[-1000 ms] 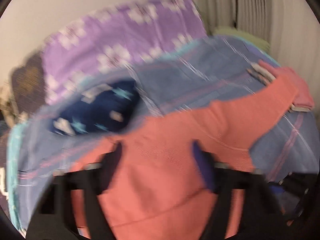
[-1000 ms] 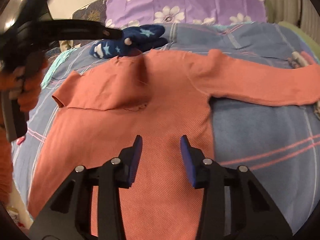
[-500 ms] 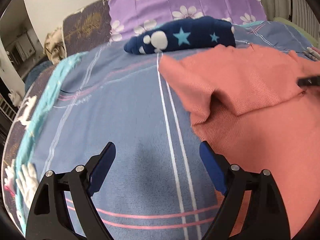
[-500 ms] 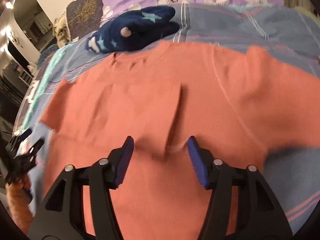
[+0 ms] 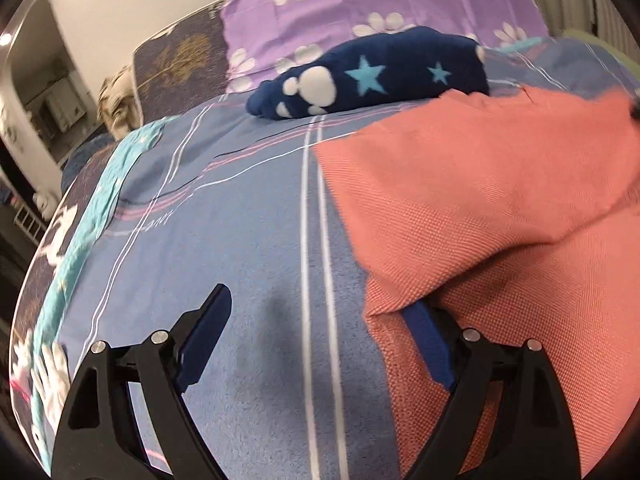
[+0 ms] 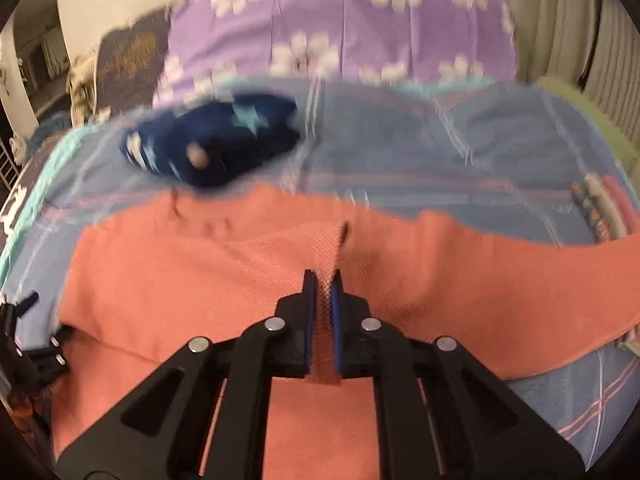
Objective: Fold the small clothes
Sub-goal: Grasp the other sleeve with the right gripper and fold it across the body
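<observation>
A salmon-pink long-sleeved top (image 5: 500, 208) lies on the blue striped bedspread (image 5: 248, 240), its left sleeve folded over the body. My left gripper (image 5: 320, 320) is open, low at the top's left edge, with its right finger (image 5: 428, 344) tucked under the folded edge. In the right wrist view the top (image 6: 180, 272) fills the middle. My right gripper (image 6: 323, 280) is shut on a pinch of its fabric near the middle. The top's right sleeve (image 6: 540, 264) stretches out to the right.
A folded navy garment with stars and paw prints (image 5: 372, 76) lies beyond the top, also in the right wrist view (image 6: 216, 144). A purple flowered pillow (image 5: 360, 12) stands behind it. Folded striped cloth (image 6: 600, 208) lies at the right. The bed edge drops off at left.
My right gripper has closed on the top's fabric. My left gripper has moved forward and right, so its right finger slid under the top's folded edge.
</observation>
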Motion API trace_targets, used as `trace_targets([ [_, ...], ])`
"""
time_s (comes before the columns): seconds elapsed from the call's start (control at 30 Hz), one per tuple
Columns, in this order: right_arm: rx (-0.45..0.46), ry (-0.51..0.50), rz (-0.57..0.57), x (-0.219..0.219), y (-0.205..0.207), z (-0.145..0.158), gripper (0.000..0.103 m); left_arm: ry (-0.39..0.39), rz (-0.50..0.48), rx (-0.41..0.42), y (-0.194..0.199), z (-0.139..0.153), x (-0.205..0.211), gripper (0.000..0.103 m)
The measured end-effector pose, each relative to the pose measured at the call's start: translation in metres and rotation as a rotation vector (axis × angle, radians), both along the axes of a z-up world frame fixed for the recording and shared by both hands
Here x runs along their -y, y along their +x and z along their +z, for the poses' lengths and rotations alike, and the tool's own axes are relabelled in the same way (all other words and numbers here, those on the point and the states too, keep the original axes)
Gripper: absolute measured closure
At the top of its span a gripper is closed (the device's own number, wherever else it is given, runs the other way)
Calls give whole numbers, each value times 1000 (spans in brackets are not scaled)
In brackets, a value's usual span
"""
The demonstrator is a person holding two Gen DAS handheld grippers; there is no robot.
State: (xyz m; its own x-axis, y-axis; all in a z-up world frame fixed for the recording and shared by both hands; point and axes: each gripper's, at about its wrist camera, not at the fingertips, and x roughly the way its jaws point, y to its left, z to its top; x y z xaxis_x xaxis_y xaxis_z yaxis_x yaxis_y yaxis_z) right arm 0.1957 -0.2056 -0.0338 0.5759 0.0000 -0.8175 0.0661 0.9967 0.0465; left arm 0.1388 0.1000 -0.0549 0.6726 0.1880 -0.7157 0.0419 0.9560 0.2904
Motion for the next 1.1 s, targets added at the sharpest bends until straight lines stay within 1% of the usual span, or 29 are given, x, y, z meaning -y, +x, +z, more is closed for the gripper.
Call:
trace_targets([
  [0.07,-43,-28,-51,12,-1,-19,82,-11,16,6,-3,1,-5,16],
  [0.1,-27,-15,-67,17,-5,-23,79,-22,17,6,-5,2,-7,16],
  [0.17,-5,19,-81,20,-12,-23,78,-29,13,4,-8,2,-9,17],
  [0.27,35,17,-49,11,-21,-14,78,-20,3,8,-13,4,-11,23],
  [0.3,50,13,-28,7,-26,-9,78,-4,9,12,-15,5,-13,28],
  [0.33,73,23,17,0,-31,-4,78,14,23,13,-16,5,-15,34],
  [0.37,82,38,50,-5,-35,-1,78,32,41,8,-16,4,-17,38],
  [0.4,81,63,93,-13,-39,1,78,28,59,-9,-16,4,-22,45],
  [0.43,62,95,137,-19,-41,-2,78,-9,70,-31,-17,5,-26,59],
  [0.47,36,103,151,-23,-38,-8,78,-69,78,-52,-18,9,-30,67],
  [0.5,-7,90,150,-26,-34,-19,79,-168,60,-63,-21,18,-31,76],
  [0.53,-44,65,139,-28,-30,-30,79,-212,25,-57,-24,26,-26,77],
  [0.57,-69,48,128,-29,-26,-44,80,-224,-25,-38,-26,36,-15,77],
  [0.63,18,61,107,-28,-32,-48,80,-206,-110,9,-29,52,10,77],
  [0.7,27,65,89,-29,-34,-49,79,-202,-163,23,-22,58,31,77],
  [0.73,26,74,84,-27,-34,-49,79,-211,-179,10,-12,55,41,77],
  [0.8,17,106,82,-23,-36,-49,78,-222,-177,-41,7,40,50,77],
  [0.83,1,132,89,-18,-37,-48,78,-207,-162,-92,20,22,53,77],
  [0.87,-13,156,94,-12,-41,-45,78,-177,-114,-159,33,-1,51,75],
  [0.9,-26,178,94,-6,-46,-44,78,-210,-121,-119,32,-11,46,74],
  [0.93,-27,201,70,6,-52,-38,81,-242,-132,-81,28,-12,41,73],
  [0.97,-6,201,36,16,-58,-31,86,-268,-132,-88,29,-12,37,73],
  [1.03,71,177,-41,42,-76,-10,87,-300,-130,-107,34,-13,33,72],
  [1.07,132,178,-109,70,-87,6,87,-295,-129,-103,36,-14,37,72],
  [1.1,161,180,-158,87,-93,14,87,-276,-130,-97,35,-15,40,72],
])
